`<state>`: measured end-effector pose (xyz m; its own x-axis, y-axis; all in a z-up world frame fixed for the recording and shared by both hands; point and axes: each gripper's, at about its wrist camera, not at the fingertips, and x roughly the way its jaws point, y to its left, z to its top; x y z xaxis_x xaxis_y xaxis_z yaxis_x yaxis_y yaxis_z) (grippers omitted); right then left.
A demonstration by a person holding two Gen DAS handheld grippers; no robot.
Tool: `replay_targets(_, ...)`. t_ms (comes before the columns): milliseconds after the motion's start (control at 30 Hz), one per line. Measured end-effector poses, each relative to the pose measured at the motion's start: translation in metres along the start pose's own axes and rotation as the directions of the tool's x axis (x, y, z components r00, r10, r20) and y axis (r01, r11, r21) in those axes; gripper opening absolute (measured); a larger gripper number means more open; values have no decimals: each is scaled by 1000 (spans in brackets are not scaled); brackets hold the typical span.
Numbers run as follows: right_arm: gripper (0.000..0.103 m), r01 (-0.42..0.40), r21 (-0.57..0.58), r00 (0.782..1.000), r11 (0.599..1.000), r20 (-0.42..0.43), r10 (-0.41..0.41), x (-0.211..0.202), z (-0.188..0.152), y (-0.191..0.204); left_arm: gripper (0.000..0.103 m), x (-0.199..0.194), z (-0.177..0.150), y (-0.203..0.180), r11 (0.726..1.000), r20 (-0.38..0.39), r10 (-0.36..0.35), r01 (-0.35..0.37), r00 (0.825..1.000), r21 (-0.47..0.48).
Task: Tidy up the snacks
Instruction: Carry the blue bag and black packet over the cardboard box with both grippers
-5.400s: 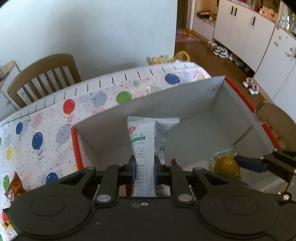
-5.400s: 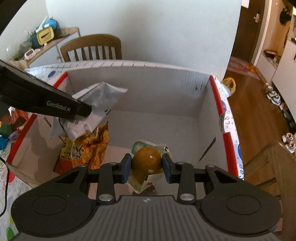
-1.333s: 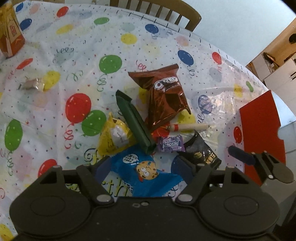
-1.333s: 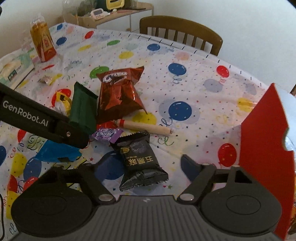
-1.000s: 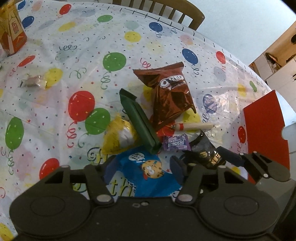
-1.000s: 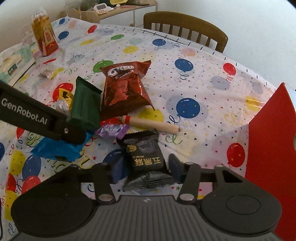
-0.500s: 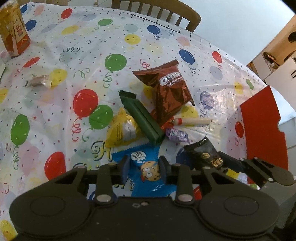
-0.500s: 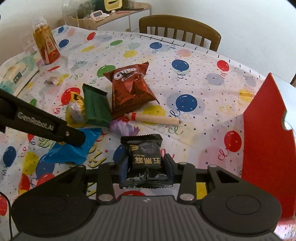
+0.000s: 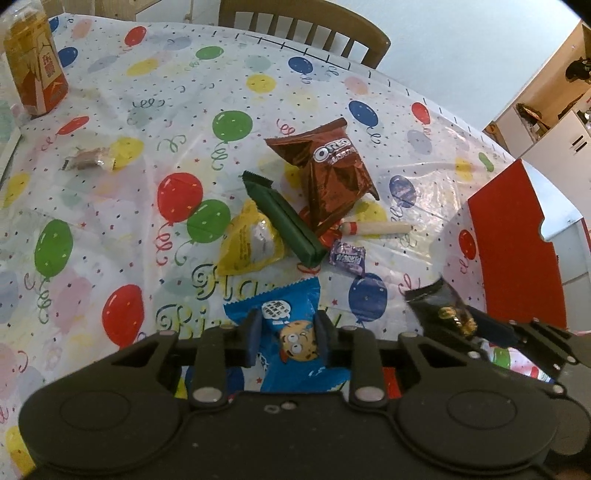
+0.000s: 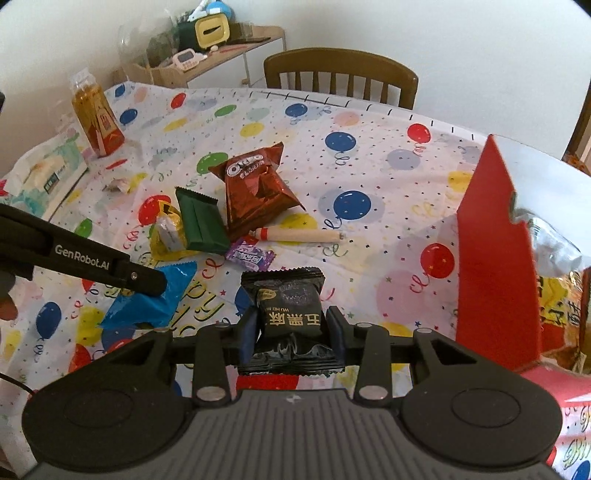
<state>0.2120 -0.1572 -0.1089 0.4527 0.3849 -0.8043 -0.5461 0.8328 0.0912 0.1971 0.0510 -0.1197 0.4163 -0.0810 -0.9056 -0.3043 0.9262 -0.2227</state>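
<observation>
A blue cookie packet (image 9: 291,314) sits between the pads of my left gripper (image 9: 286,330), whose jaws are closing on it; it hangs just above the balloon tablecloth (image 9: 110,221). My right gripper (image 10: 293,328) is shut on a black snack packet (image 10: 288,299), also raised off the cloth. A brown Oreo bag (image 9: 332,170), a green bar (image 9: 284,221), a yellow packet (image 9: 251,243), a purple candy (image 9: 347,256) and a sausage stick (image 9: 376,228) lie clustered beyond both grippers.
The red cardboard box flap (image 10: 491,240) stands to the right, with orange bags showing inside the box. An orange drink bottle (image 9: 35,70) and a small wrapped candy (image 9: 88,158) are at the far left. A wooden chair (image 9: 306,22) is behind the table.
Both grippers came from the box to the table, closed on the blue and black packets, then rose with them.
</observation>
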Motion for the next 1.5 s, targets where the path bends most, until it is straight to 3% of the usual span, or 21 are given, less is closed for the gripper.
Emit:
replay_targets(333, 38, -3, 13, 999, 1000, 51, 2, -45, -4, -7, 27, -30, -8, -12, 999, 56, -31, 30, 998, 29)
replay_targets(667, 38, 16, 57, 990, 998, 138, -24, -98, -2, -35, 27, -70, -10, -63, 985, 155, -79, 54, 985, 164)
replay_targets(1000, 38, 97, 90, 969, 991, 221, -115, -136, 0, -83, 27, -91, -12, -140, 939, 251, -129, 37, 959, 341)
replay_targets(1167, 38, 137, 120, 957, 983, 239, -163, -151, -4, -117, 27, -94, -14, -185, 902, 297, -154, 11, 942, 431)
replay_targets(1500, 38, 203, 180, 943, 963, 228, -241, -162, -15, -190, 27, -79, -15, -266, 856, 297, -196, 15, 935, 517)
